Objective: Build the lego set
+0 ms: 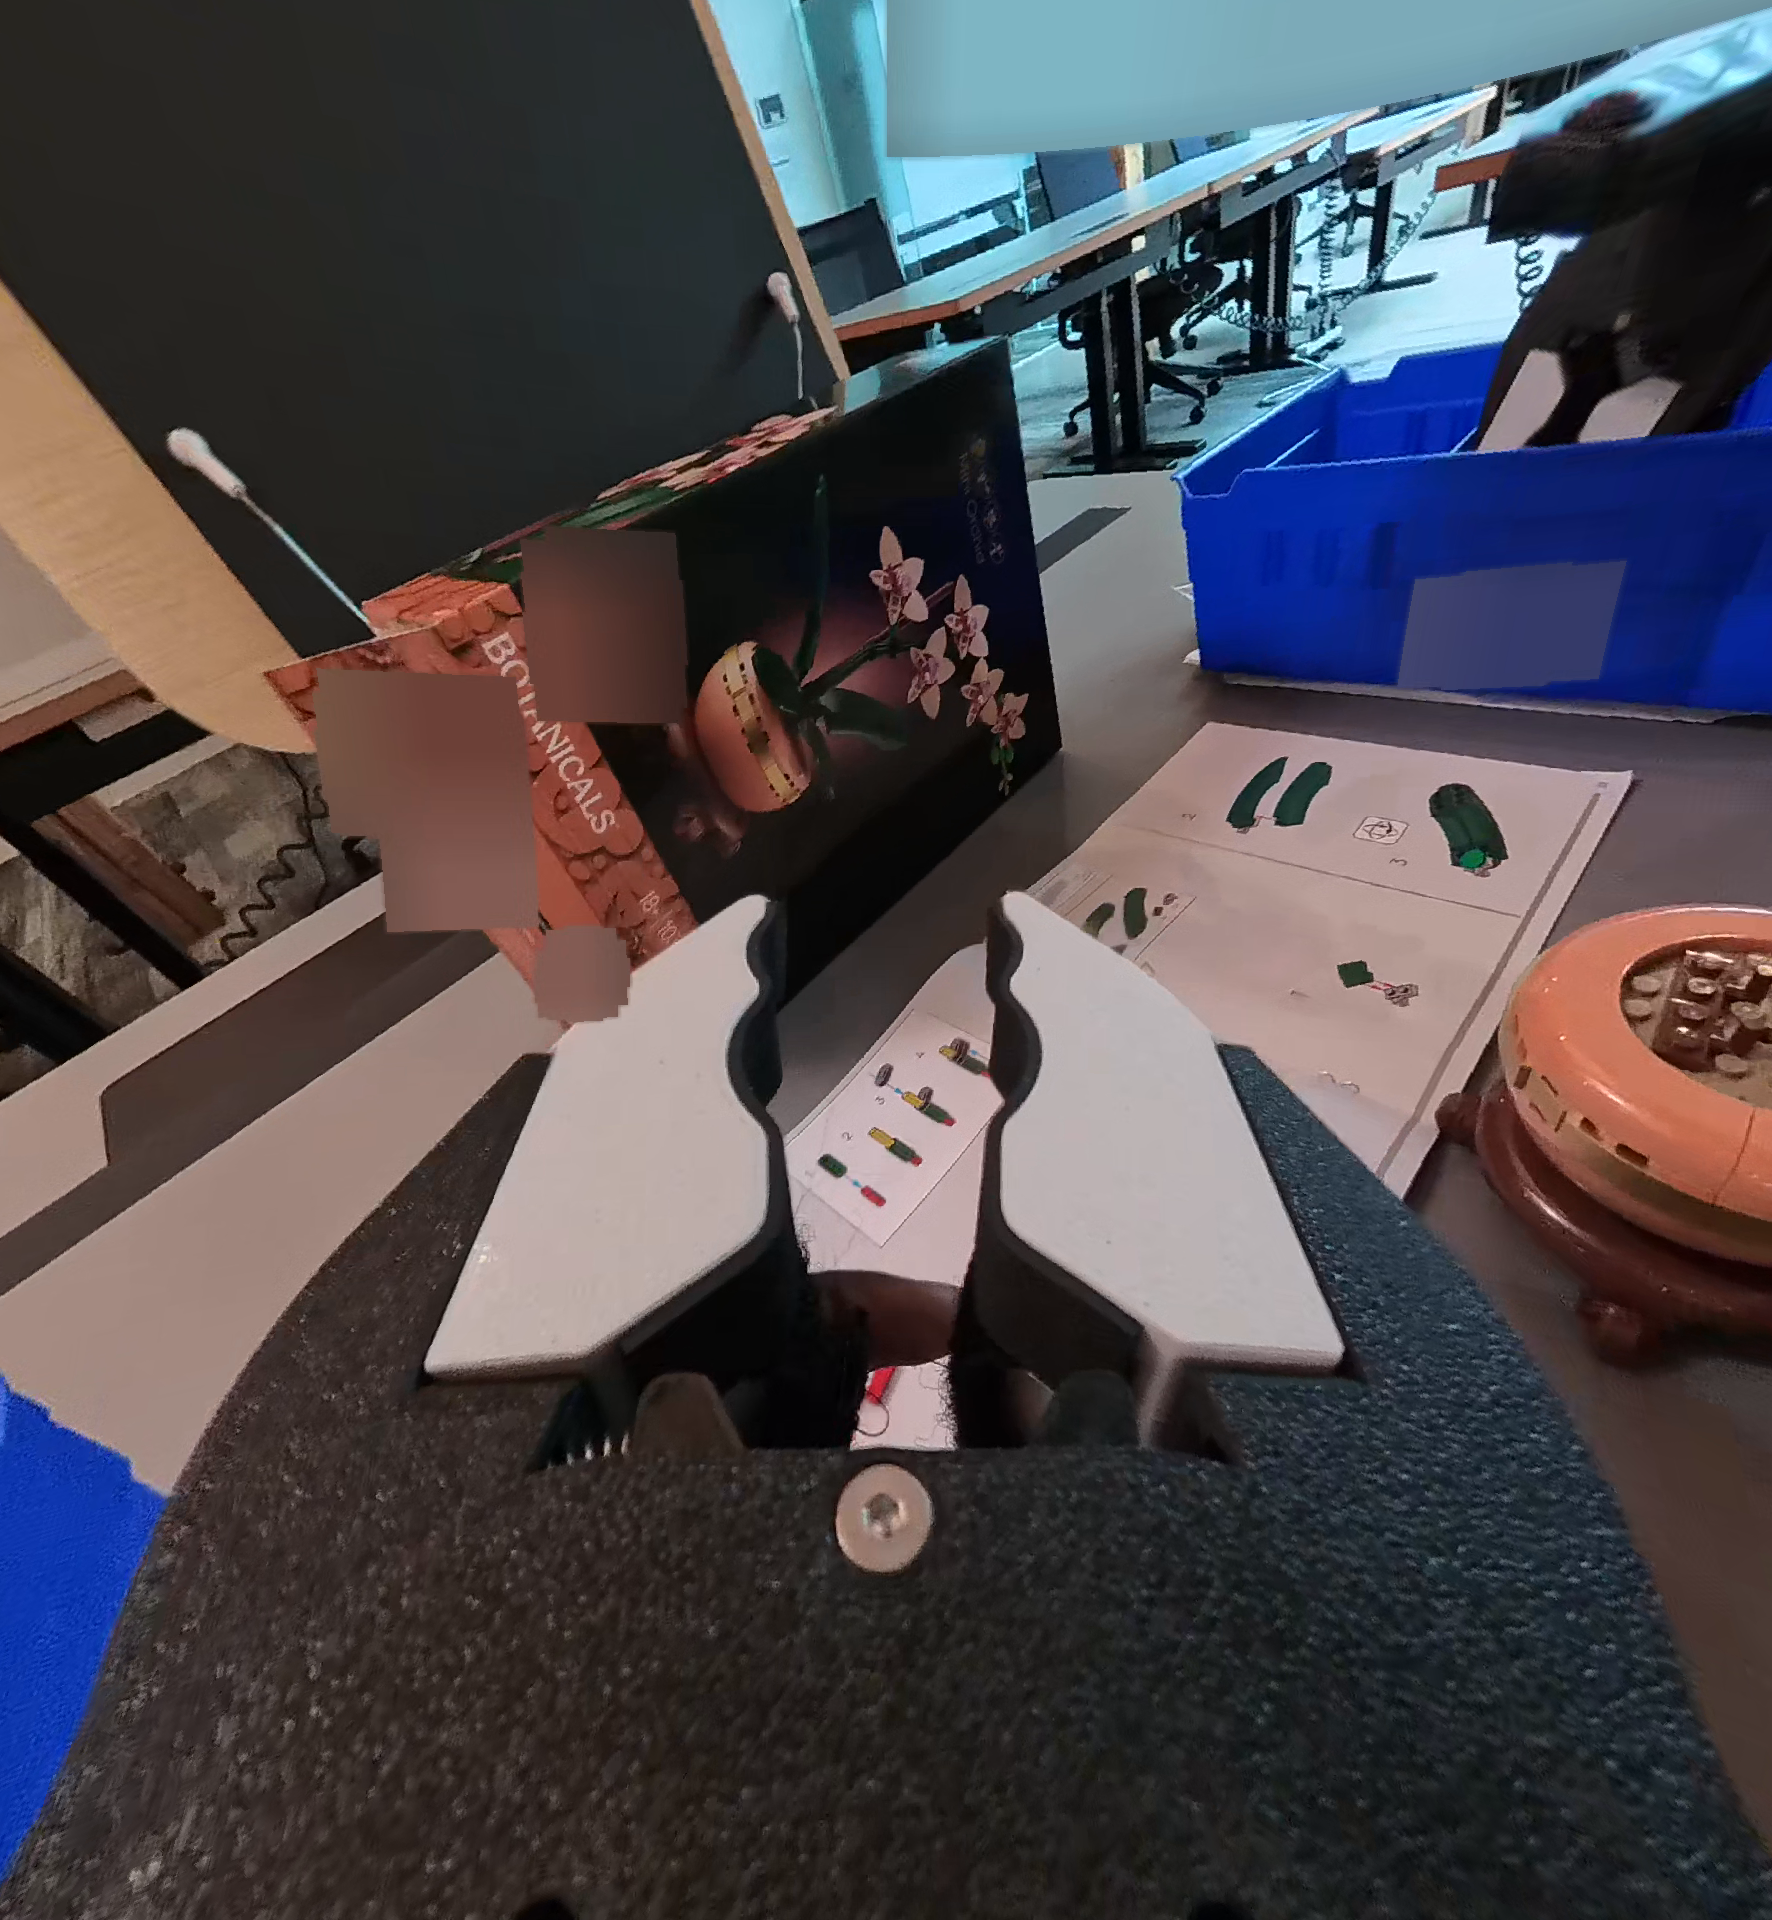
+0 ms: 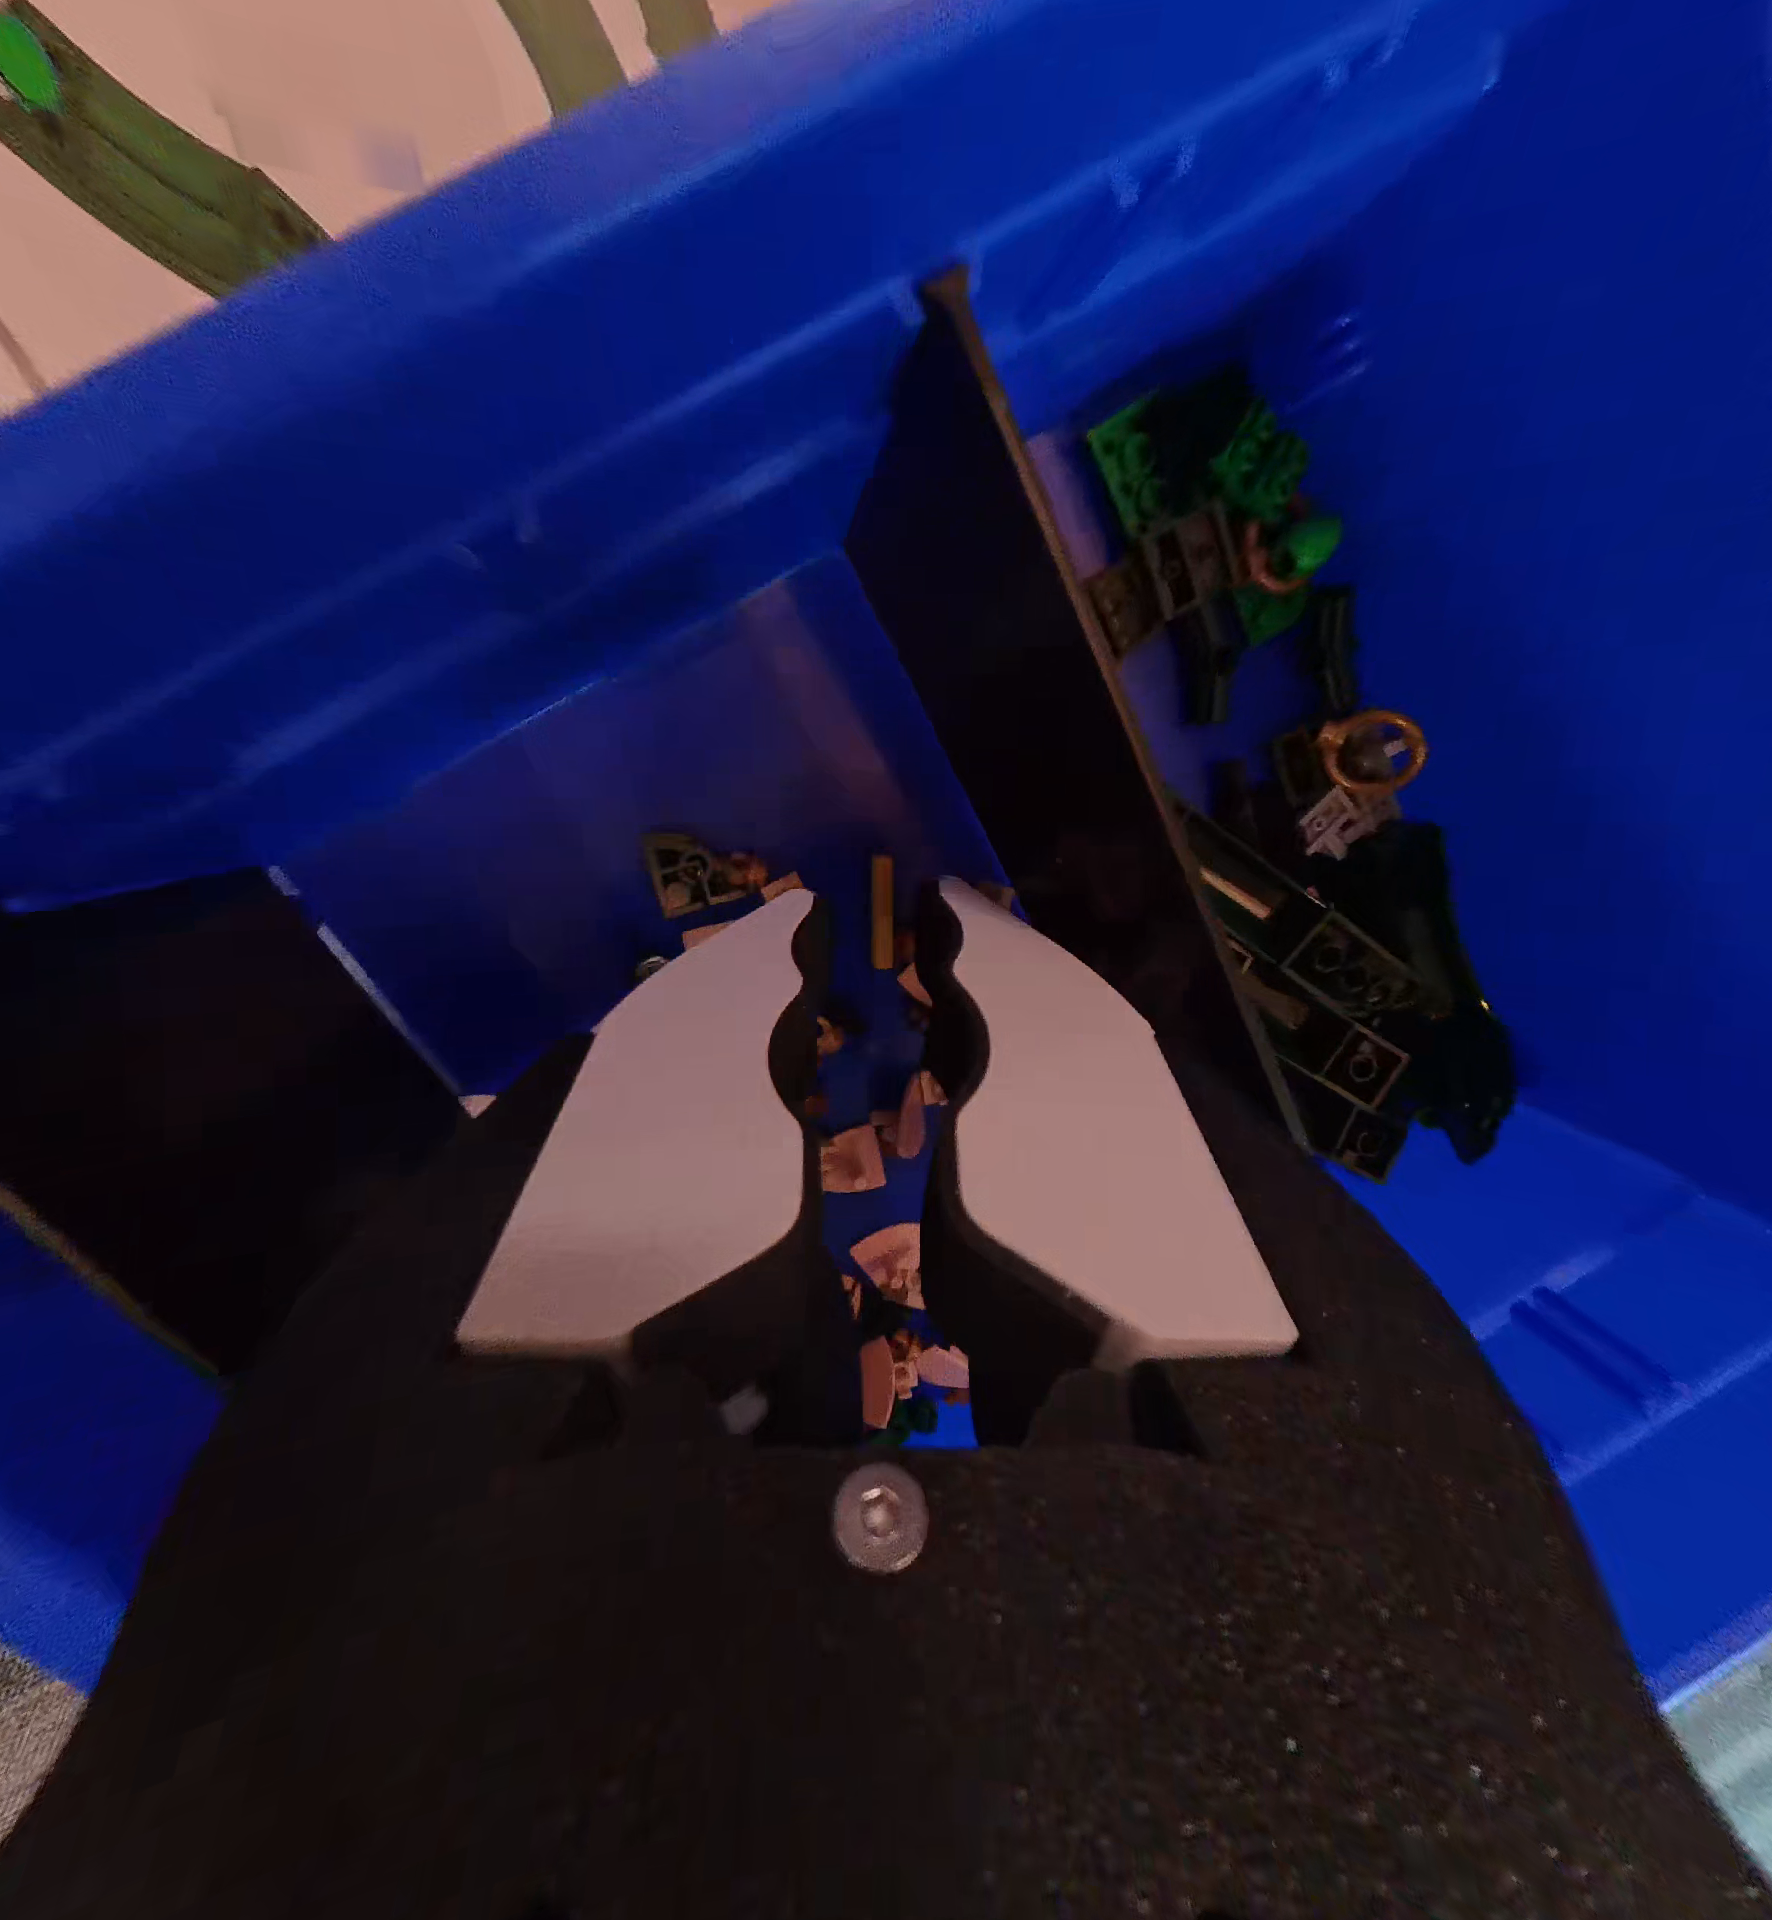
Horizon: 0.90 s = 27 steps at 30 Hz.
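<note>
White-faced and parted, the fingers of your left gripper hang over the grey table with nothing between them; through the gap you see only a small instruction sheet printed with coloured pin diagrams. Take the blue parts bin as your landmark. On the near side of the bin lies the larger instruction page, flat on the table. Nearer you than the bin, beside that page's corner, sits the half-built pot: a peach ring on a brown footed base, with brown studs showing in its open top. Left of the bin stands the set's box, upright, its orchid picture facing you.

Your right gripper is down inside that same bin, above the middle compartment. Its jaws stand a narrow way apart and, as far as the view shows, clamp nothing. Below the gap lie loose tan and peach pieces on the bin's floor, with a thin gold bar just past the fingertips. A dark divider walls off the next compartment, which holds green and dark pieces and a gold ring piece.
</note>
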Tool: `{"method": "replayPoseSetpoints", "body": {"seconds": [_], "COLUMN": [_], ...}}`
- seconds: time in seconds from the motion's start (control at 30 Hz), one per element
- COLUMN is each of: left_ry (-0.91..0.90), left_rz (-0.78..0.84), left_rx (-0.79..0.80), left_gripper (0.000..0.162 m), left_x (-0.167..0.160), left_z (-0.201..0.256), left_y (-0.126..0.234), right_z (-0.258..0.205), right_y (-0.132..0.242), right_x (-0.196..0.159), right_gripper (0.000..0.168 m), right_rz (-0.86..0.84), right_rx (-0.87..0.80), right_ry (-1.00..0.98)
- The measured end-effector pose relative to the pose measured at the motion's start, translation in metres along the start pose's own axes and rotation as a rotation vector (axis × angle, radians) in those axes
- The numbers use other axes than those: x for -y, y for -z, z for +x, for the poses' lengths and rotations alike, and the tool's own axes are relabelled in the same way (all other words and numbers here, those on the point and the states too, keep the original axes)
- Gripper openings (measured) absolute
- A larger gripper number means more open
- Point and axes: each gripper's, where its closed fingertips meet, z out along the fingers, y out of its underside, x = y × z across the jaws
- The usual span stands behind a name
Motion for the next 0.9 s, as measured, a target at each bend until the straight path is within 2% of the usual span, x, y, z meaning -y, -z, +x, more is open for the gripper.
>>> {"method": "replayPoseSetpoints", "body": {"seconds": [0.43, 0.67, 0.83, 0.9], "left_ry": [0.003, 0.004, -0.003, -0.008], "left_rz": [-0.008, 0.0, 0.01, 0.017], "left_rx": [0.008, 0.012, 0.013, 0.018], "left_gripper": [0.036, 0.036, 0.036, 0.036], "left_x": [-0.006, -0.005, -0.003, -0.001], "left_z": [-0.004, -0.004, -0.003, -0.003], "left_y": [0.004, 0.006, 0.011, 0.014], "right_z": [0.001, -0.004, -0.003, -0.001], "right_y": [-0.016, -0.018, -0.013, -0.001], "right_x": [-0.002, -0.003, -0.006, 0.002], "right_gripper": [0.011, 0.005, 0.004, 0.004], "right_rz": [-0.018, 0.002, 0.018, 0.094], "right_rx": [0.034, 0.115, 0.133, 0.104], "right_ry": [-0.039, -0.145, -0.162, -0.177]}}
